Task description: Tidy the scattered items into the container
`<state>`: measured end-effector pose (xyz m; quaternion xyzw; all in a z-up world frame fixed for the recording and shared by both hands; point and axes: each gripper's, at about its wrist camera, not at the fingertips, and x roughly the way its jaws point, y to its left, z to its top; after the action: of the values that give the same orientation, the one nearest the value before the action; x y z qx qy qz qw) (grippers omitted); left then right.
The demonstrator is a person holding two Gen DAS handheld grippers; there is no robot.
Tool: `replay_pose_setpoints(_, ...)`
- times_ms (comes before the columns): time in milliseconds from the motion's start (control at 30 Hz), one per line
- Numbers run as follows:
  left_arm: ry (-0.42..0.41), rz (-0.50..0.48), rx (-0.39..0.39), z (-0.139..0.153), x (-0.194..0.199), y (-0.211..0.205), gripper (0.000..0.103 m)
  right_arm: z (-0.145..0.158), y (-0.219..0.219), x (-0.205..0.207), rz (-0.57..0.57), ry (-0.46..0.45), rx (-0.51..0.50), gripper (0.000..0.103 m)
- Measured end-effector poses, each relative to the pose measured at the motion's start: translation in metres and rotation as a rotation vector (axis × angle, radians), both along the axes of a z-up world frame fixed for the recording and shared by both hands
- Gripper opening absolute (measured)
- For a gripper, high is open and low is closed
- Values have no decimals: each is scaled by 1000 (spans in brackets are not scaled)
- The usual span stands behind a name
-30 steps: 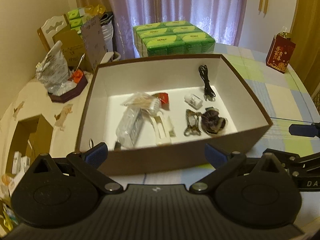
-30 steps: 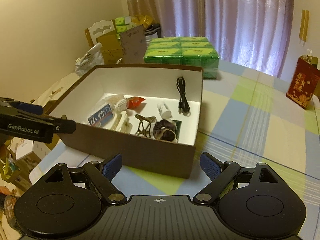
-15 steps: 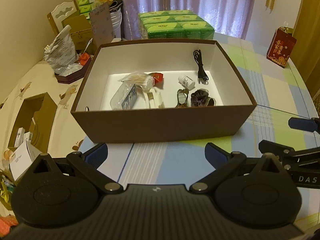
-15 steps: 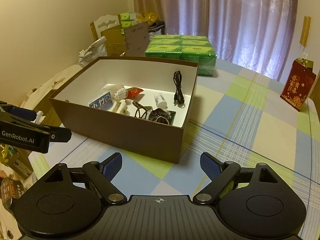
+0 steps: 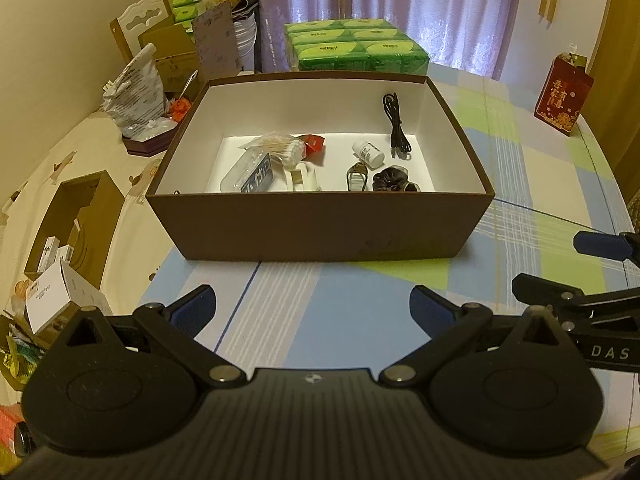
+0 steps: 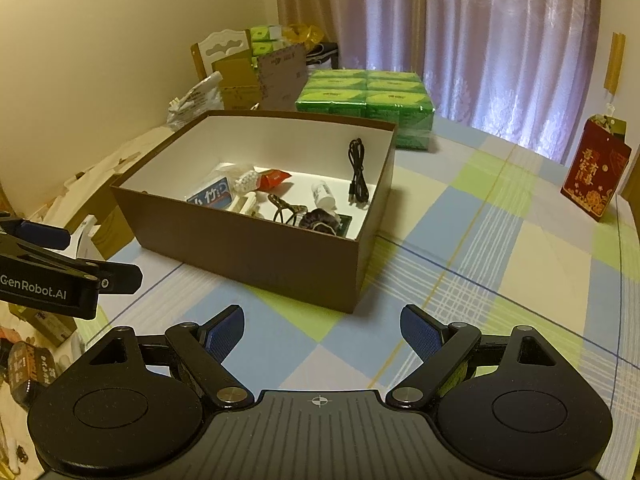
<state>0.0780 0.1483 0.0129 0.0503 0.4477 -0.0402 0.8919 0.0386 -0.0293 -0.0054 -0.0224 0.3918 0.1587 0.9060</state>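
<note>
Near edge of worktop [image 5: 360, 320]: left tool [image 5: 312, 308] and right tool [image 6: 320, 330] both spread wide, nothing held, clear of the brown box [image 5: 320, 224]. Inside: cable [image 5: 396, 126], white bottle [image 5: 368, 153], scrunchie [image 5: 392, 180], swab pack [image 5: 280, 148]. No loose items visible outside; tidying judged done.

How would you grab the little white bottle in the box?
Come straight down from above, since the box walls block the sides. The white bottle lies on its side, so I would close the tool across its round body at the middle, clear of the black cable beside it.
</note>
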Motion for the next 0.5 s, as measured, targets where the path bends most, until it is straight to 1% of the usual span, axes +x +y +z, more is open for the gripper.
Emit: replay_pose_setpoints(500,18,29,13,-6,-7,-10,102,-7,-9,1,21,12,-18,91)
